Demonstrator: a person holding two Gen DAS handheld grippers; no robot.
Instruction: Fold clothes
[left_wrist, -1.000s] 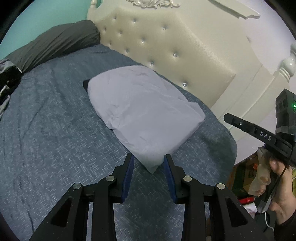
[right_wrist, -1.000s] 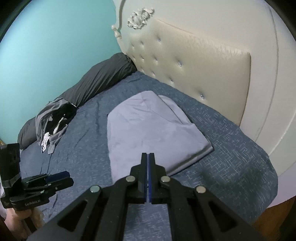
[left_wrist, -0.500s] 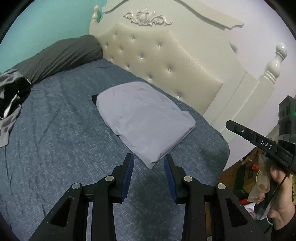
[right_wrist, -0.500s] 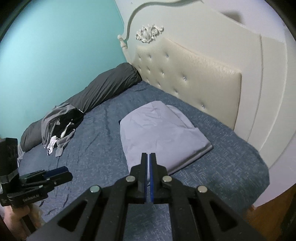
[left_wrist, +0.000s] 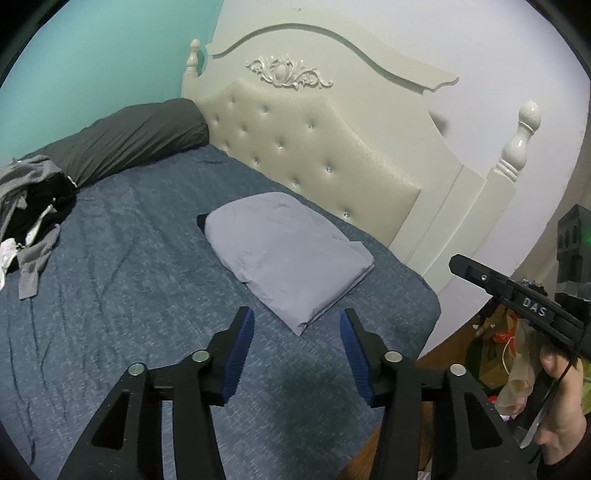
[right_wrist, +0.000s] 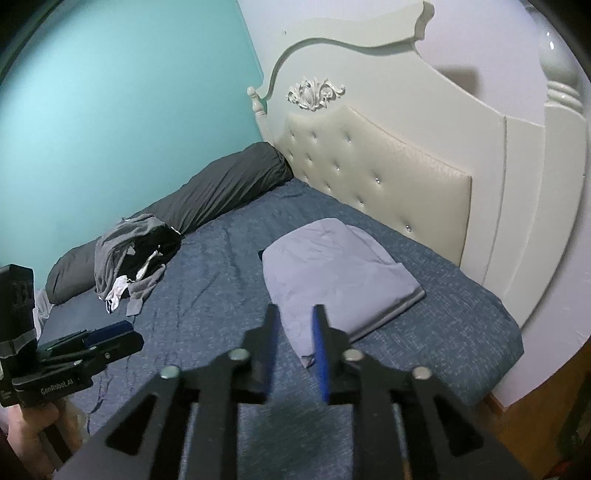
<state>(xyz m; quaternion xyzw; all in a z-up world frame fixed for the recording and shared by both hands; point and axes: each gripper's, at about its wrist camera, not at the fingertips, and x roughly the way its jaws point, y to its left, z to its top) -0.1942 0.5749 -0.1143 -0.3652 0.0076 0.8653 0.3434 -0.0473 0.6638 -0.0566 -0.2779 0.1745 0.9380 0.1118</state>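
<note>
A folded lavender garment lies flat on the blue bed cover near the headboard; it also shows in the right wrist view. My left gripper is open and empty, held above the bed just short of the garment's near corner. My right gripper is open and empty, raised above the garment's near edge. The right gripper's body shows at the right of the left wrist view; the left gripper's body shows at the lower left of the right wrist view.
A heap of grey, black and white clothes lies on the far left of the bed. A long dark bolster runs along the teal wall. The cream tufted headboard stands behind. Clutter sits on the floor right of the bed.
Both grippers have pulled back and up from the folded garment. The right gripper has gone from shut to open. The left gripper has opened wider.
</note>
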